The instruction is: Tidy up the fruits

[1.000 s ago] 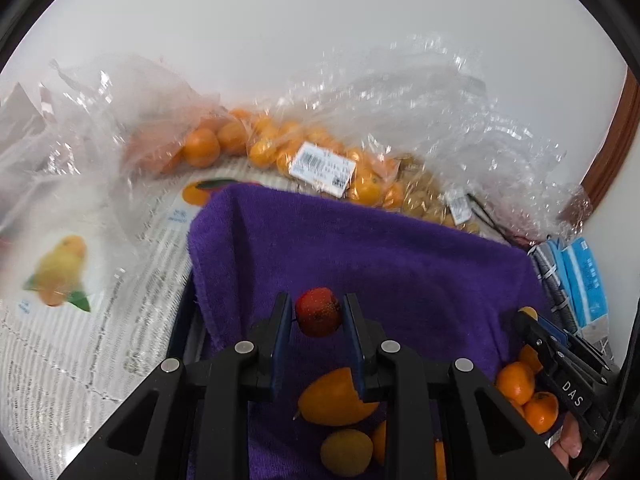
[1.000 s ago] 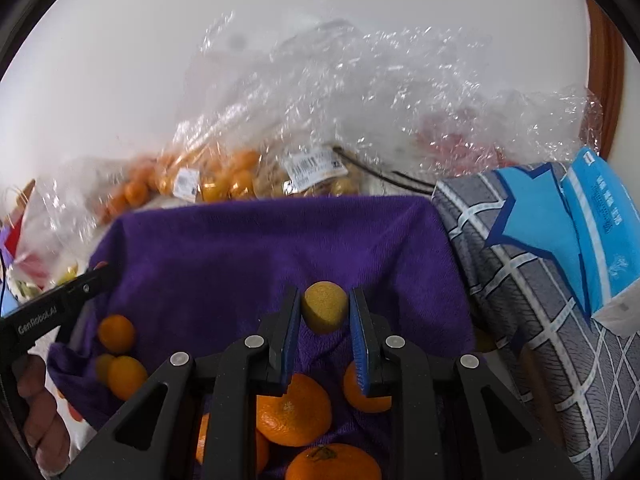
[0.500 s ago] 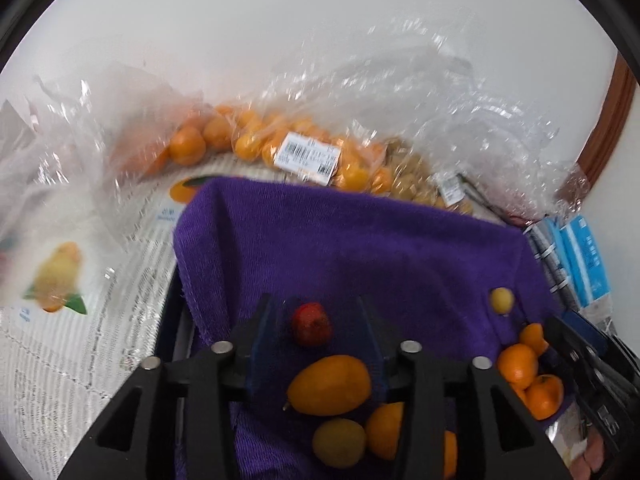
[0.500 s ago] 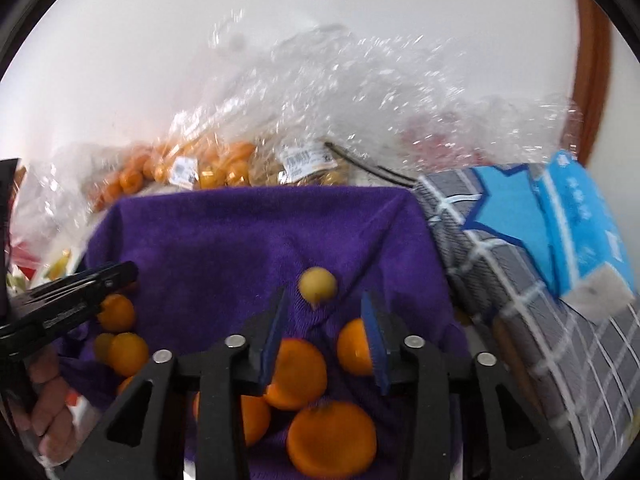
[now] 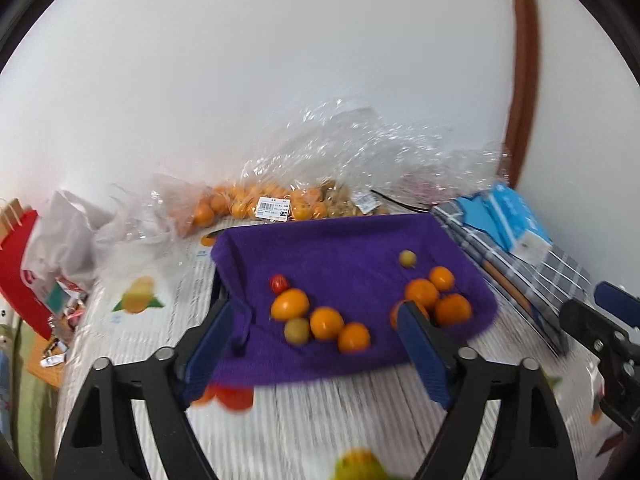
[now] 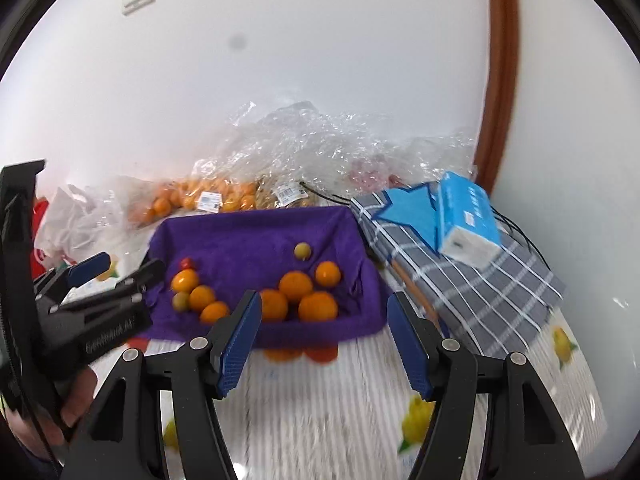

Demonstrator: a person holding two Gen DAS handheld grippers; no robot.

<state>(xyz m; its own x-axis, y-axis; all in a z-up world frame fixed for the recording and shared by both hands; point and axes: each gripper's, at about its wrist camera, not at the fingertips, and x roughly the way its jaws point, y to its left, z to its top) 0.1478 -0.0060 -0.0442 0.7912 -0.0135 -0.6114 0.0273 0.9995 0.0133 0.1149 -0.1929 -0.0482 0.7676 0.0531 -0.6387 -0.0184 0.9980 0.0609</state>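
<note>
Oranges [image 6: 296, 286], a small red fruit [image 5: 279, 282] and a yellow one [image 6: 303, 250] lie on the purple cloth [image 5: 340, 248] near the table's back edge. Both the left gripper [image 5: 316, 344] and right gripper [image 6: 322, 340] are opening with nothing between them. A drop looks finished; next comes picking more fruit from the bags [image 6: 224, 196] behind

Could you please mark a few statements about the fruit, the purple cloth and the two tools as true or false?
1. The left tool grips the small red fruit. False: its jaws are opening, nothing between them; the fruit lies on the purple cloth.
2. The blue tissue pack lies on the grey checked cloth. True.
3. The right tool holds nothing. True.
4. The cloth holds only oranges. False: also the red fruit and a yellowish fruit.
5. Bagged fruit lies behind the purple cloth. True.
</note>
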